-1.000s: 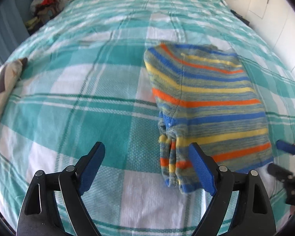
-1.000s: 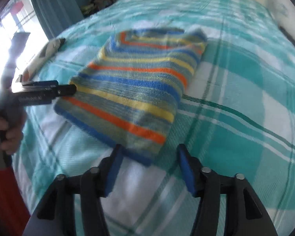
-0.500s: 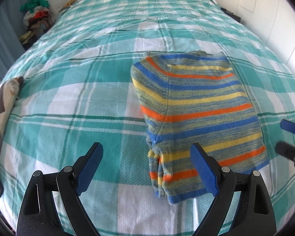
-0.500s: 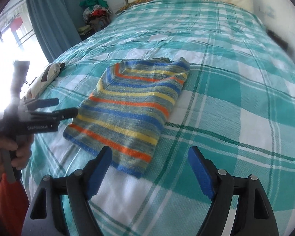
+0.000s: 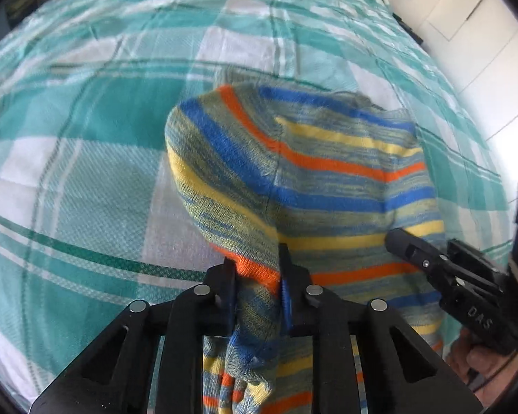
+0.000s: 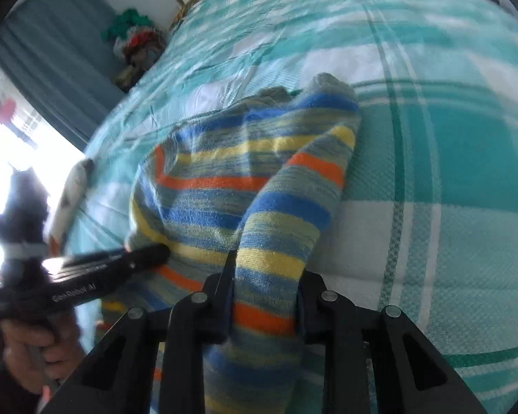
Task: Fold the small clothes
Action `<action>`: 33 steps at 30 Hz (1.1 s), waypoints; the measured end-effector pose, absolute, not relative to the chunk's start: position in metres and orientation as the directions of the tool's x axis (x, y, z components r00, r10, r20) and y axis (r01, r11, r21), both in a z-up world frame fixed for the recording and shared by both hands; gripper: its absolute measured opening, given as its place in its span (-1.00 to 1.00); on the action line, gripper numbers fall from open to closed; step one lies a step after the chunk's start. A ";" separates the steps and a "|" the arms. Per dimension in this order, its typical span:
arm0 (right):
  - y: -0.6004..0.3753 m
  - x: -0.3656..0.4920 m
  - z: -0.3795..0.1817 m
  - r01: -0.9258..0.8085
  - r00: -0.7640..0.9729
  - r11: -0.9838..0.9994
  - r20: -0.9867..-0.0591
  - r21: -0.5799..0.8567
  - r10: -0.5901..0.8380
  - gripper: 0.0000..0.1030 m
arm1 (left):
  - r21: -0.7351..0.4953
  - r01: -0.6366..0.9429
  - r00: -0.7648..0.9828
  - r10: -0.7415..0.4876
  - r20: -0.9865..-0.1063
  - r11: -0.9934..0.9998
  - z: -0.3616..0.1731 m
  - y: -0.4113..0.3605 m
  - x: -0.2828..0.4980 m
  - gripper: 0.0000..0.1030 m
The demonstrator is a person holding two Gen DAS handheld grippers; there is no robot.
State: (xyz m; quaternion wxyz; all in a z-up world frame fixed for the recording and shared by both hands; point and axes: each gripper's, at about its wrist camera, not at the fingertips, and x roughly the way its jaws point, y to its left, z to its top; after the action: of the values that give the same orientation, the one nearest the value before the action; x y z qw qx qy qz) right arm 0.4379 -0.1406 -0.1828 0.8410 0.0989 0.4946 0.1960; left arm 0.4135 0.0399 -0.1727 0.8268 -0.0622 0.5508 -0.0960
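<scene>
Left wrist view, nearest: left gripper (image 5: 259,286) is clenched on a bunched near corner of the sweater (image 5: 314,179), the knit pinched between both jaws and trailing down below them.
Why this hold: a corner grasp lets the near edge rise as one flap; it looks like the start of a fold away from the person.
Right wrist view, nearest: right gripper (image 6: 264,296) is likewise clenched on the sweater (image 6: 224,186), at the other near corner, with a thick roll of striped cloth filling the gap between the jaws.
Why two grips: holding both near corners should keep the hem straight, so the fold lands square, not skewed.
Each gripper in the other's view: right gripper (image 5: 442,269) shows at the right of the left view, left gripper (image 6: 96,272) at the left of the right one, both at the sweater's near edge.
Sweater, mid scene: near part is lifted and humped; far part lies on the bed (image 5: 86,145), not yet covered.
Stage, as a judgement: fold is begun, not laid.
Risk: uneven pull could twist the loose knit.
Far, beyond the bed: curtain (image 6: 55,51) and a heap of clothes (image 6: 134,45), apart from the work.
</scene>
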 end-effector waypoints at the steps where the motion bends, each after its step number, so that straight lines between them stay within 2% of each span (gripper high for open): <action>1: -0.137 0.432 -0.169 -0.255 0.466 0.909 -0.782 0.330 0.415 -0.54 | -0.195 0.112 0.404 -0.224 -0.887 0.974 -0.162 0.037 0.407 -0.65; 9: -0.128 0.401 -0.091 -0.343 0.585 0.893 -0.677 0.291 0.446 -0.55 | -0.211 0.173 0.515 -0.270 -0.813 0.962 -0.094 0.043 0.383 -0.63; 10: -0.125 0.403 -0.090 -0.341 0.584 0.893 -0.677 0.295 0.447 -0.55 | -0.199 0.173 0.520 -0.261 -0.814 0.965 -0.093 0.041 0.384 -0.61; 11: -0.129 0.405 -0.093 -0.329 0.584 0.898 -0.685 0.291 0.436 -0.54 | -0.178 0.166 0.518 -0.240 -0.821 0.970 -0.097 0.040 0.385 -0.43; 12: -0.131 0.407 -0.097 -0.311 0.581 0.905 -0.696 0.290 0.423 -0.47 | -0.156 0.154 0.513 -0.214 -0.831 0.976 -0.103 0.039 0.386 -0.18; 13: -0.135 0.408 -0.103 -0.293 0.569 0.910 -0.712 0.293 0.412 -0.38 | -0.116 0.131 0.510 -0.167 -0.844 0.985 -0.112 0.040 0.384 -0.02; 14: -0.142 0.409 -0.114 -0.265 0.539 0.924 -0.751 0.277 0.380 -0.02 | -0.058 0.098 0.506 -0.100 -0.857 0.994 -0.122 0.041 0.378 0.16; 15: -0.149 0.405 -0.124 -0.238 0.527 0.940 -0.780 0.245 0.337 0.34 | -0.013 0.077 0.504 -0.050 -0.862 0.997 -0.130 0.044 0.367 0.16; 17: -0.166 0.384 -0.129 -0.216 0.532 0.959 -0.801 0.185 0.274 0.36 | 0.021 0.077 0.514 -0.022 -0.858 0.997 -0.136 0.051 0.338 0.17; 19: -0.179 0.355 -0.124 -0.208 0.539 0.969 -0.811 0.134 0.228 0.36 | 0.079 0.072 0.547 0.027 -0.836 0.994 -0.133 0.057 0.304 0.28; 21: -0.189 0.327 -0.117 -0.209 0.535 0.971 -0.817 0.119 0.215 0.37 | 0.135 0.060 0.590 0.074 -0.804 0.989 -0.124 0.057 0.272 0.64; 22: -0.191 0.313 -0.112 -0.213 0.531 0.971 -0.821 0.110 0.209 0.41 | 0.160 0.043 0.610 0.101 -0.786 0.986 -0.117 0.055 0.254 0.75; 23: -0.193 0.294 -0.106 -0.218 0.527 0.971 -0.826 0.098 0.201 0.53 | 0.174 0.025 0.624 0.121 -0.772 0.984 -0.111 0.053 0.239 0.90; 24: -0.193 0.280 -0.102 -0.221 0.524 0.971 -0.829 0.090 0.196 0.67 | 0.178 0.011 0.633 0.131 -0.763 0.984 -0.105 0.052 0.228 0.92; 27: -0.193 0.234 -0.084 -0.224 0.534 0.972 -0.826 0.069 0.181 0.86 | 0.136 0.011 0.634 0.099 -0.767 0.991 -0.087 0.047 0.193 0.97; 30: -0.189 0.197 -0.072 -0.231 0.537 0.970 -0.822 0.073 0.189 0.88 | 0.072 0.011 0.620 0.049 -0.783 0.997 -0.078 0.043 0.160 0.97; 33: -0.182 0.169 -0.064 -0.240 0.556 0.970 -0.813 0.042 0.173 0.88 | 0.080 0.017 0.624 0.052 -0.780 0.997 -0.076 0.038 0.134 0.97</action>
State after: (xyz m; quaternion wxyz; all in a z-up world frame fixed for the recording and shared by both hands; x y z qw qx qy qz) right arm 0.1685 -0.1819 -0.0640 0.8812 -0.0370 0.4564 0.1171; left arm 0.1345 0.0376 -0.0758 0.9003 0.0397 0.4334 0.0098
